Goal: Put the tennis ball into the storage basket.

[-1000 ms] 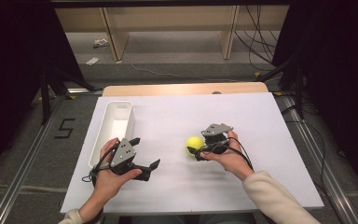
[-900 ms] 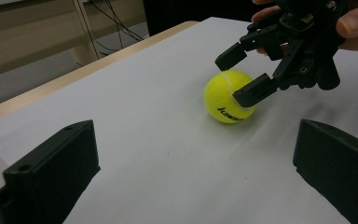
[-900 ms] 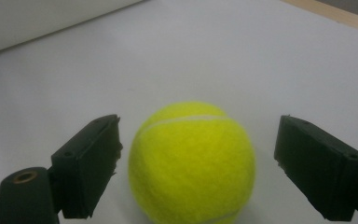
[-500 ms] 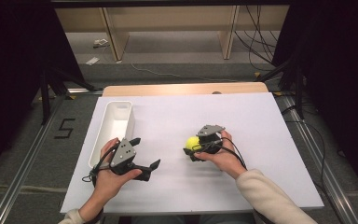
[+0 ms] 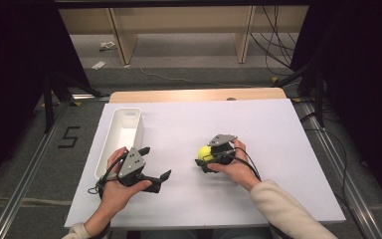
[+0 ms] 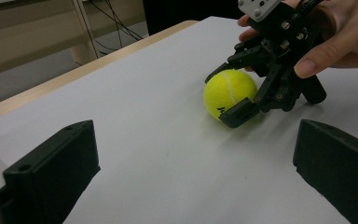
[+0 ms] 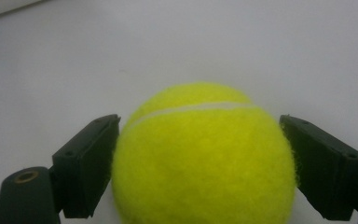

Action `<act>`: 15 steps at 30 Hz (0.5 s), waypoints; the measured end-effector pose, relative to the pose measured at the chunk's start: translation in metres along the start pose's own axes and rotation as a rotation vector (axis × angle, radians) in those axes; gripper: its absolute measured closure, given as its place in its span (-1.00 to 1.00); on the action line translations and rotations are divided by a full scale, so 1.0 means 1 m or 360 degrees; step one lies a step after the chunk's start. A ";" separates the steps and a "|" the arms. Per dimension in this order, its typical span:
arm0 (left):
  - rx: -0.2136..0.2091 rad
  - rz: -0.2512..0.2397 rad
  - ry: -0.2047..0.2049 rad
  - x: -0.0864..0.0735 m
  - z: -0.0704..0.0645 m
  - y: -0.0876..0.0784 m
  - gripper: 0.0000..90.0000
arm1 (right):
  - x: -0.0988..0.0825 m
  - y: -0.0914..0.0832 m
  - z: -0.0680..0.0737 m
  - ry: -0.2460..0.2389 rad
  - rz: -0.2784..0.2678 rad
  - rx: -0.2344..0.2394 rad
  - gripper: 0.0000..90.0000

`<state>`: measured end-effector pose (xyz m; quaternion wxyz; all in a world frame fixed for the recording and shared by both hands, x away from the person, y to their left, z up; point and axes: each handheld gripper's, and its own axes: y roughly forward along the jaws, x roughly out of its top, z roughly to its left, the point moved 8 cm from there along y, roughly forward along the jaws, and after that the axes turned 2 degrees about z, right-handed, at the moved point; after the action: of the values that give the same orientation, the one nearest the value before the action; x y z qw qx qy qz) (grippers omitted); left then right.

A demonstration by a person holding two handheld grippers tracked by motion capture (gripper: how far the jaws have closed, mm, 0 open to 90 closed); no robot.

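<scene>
A yellow tennis ball rests on the white table top, right of centre. My right gripper holds it, one black jaw pressed against each side; in the right gripper view the ball sits between the two pads. The left gripper view shows that same ball gripped by the right gripper under a hand. My left gripper rests at the front left with its jaws wide apart and nothing between them.
A long white tray lies along the table's left side, just behind the left hand. A wooden strip borders the far edge. Beyond it are shelf legs and cables on the floor.
The right gripper has slid a little left and closed around the tennis ball. The left hand and its gripper have stayed in place.
</scene>
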<state>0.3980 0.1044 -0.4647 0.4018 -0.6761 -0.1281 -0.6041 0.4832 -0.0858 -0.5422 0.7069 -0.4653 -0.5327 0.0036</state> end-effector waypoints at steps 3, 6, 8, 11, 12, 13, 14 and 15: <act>0.0001 0.0004 0.0001 0.000 0.000 0.000 -1.00 | -0.002 0.001 0.000 0.0005 0.0013 0.0000 -0.64; 0.0002 0.0010 -0.0007 -0.001 0.000 0.000 -1.00 | -0.002 0.001 0.000 0.0008 0.0013 -0.0002 -0.57; -0.0003 0.0008 -0.0008 0.000 0.000 0.000 -1.00 | -0.002 0.001 0.000 0.0024 0.0006 0.0000 -0.53; -0.0004 0.0007 -0.0004 0.000 -0.001 0.001 -1.00 | -0.003 0.001 0.000 0.0043 0.0003 0.0005 -0.50; -0.0003 0.0010 -0.0006 0.000 0.000 0.001 -1.00 | -0.003 0.001 0.000 0.0045 -0.0002 0.0008 -0.49; -0.0002 0.0012 -0.0004 0.000 0.000 0.000 -1.00 | -0.002 0.001 -0.001 0.0044 -0.0008 0.0004 -0.48; -0.0001 0.0012 -0.0003 -0.001 0.000 0.000 -1.00 | -0.002 0.001 -0.001 0.0044 -0.0012 0.0002 -0.47; 0.0000 0.0013 -0.0002 -0.001 0.000 0.000 -1.00 | -0.001 0.001 -0.001 0.0050 -0.0015 0.0000 -0.45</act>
<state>0.3985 0.1046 -0.4654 0.4042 -0.6770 -0.1256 -0.6021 0.4839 -0.0866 -0.5437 0.7151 -0.4628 -0.5238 -0.0070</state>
